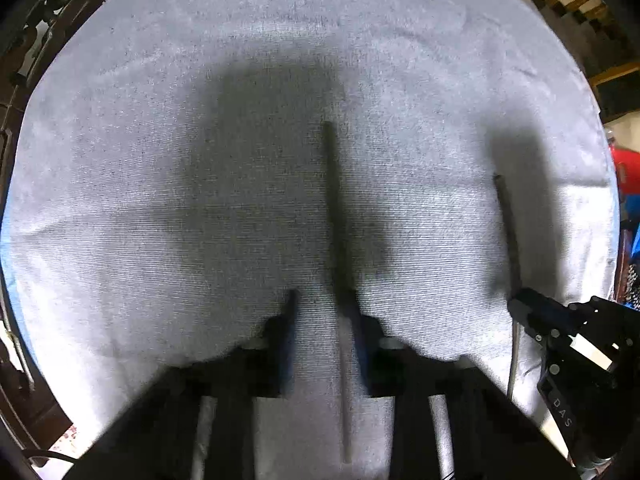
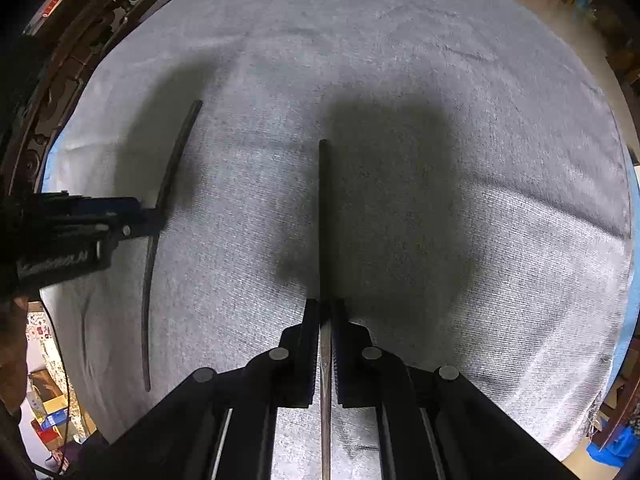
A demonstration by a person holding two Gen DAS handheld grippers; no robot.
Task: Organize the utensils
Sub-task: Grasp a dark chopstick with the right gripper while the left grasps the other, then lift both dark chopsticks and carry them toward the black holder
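Two thin dark chopsticks, each with a paler lower end. One (image 2: 323, 216) lies straight, pinched near its middle. The other (image 2: 168, 184) lies well apart on its left, also pinched.

Cloth (image 2: 440, 60) under the fingers: pale grey, fine ribbed weave, dark shadow patches ahead of the fingertips. Chopstick (image 2: 322, 216) between the right gripper (image 2: 325, 312) fingers: dark grey-black, paler silvery toward the near end. Gripper fingers (image 2: 310, 344) black, blue pads on inner faces.
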